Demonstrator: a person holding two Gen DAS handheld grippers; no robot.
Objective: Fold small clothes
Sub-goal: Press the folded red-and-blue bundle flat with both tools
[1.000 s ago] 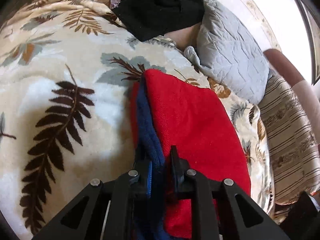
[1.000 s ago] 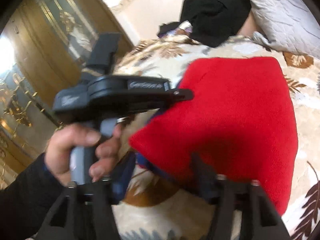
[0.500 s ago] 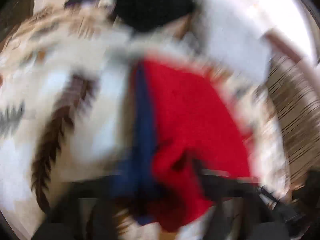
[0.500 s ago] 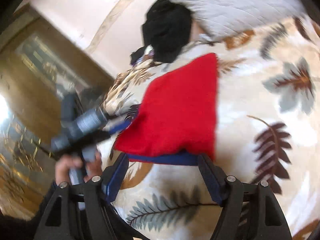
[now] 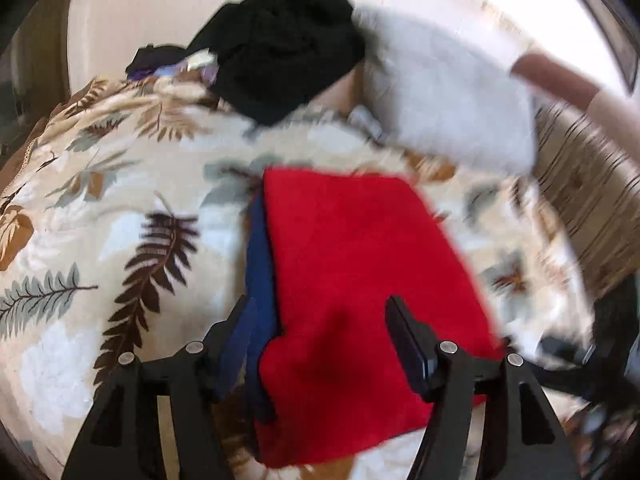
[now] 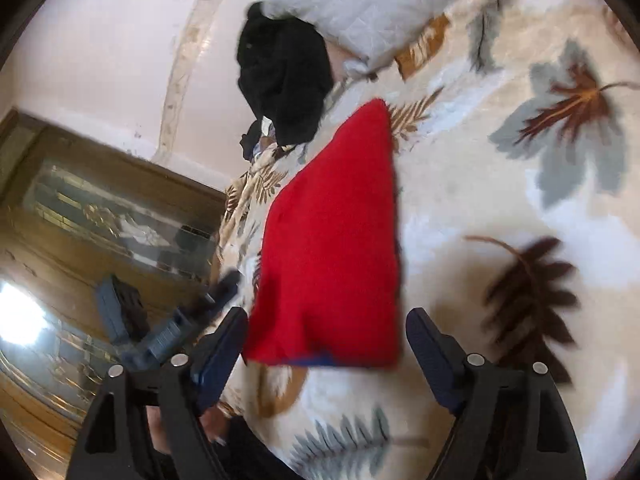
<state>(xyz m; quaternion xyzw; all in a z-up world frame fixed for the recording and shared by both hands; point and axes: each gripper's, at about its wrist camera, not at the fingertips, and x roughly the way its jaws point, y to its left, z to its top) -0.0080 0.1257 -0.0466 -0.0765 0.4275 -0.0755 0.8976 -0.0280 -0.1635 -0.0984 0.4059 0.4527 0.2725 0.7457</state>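
Folded red garment (image 5: 360, 280) flat on leaf-print blanket (image 5: 100, 208) of the bed, navy blue layer (image 5: 258, 240) showing along its left edge in the left wrist view and as a thin strip under its near edge in the right wrist view. Left gripper (image 5: 320, 332) spread wide over the near end of the garment, nothing clamped between the fingers (image 5: 408, 344); whether their tips touch the cloth, cannot tell. Right gripper (image 6: 326, 340) likewise wide open, empty, fingers (image 6: 432, 352) on either side of the garment's near edge, just short of it. Beyond the garment, black clothing pile (image 5: 280, 48) next to grey quilted pillow (image 5: 448, 92). Left view blurred.
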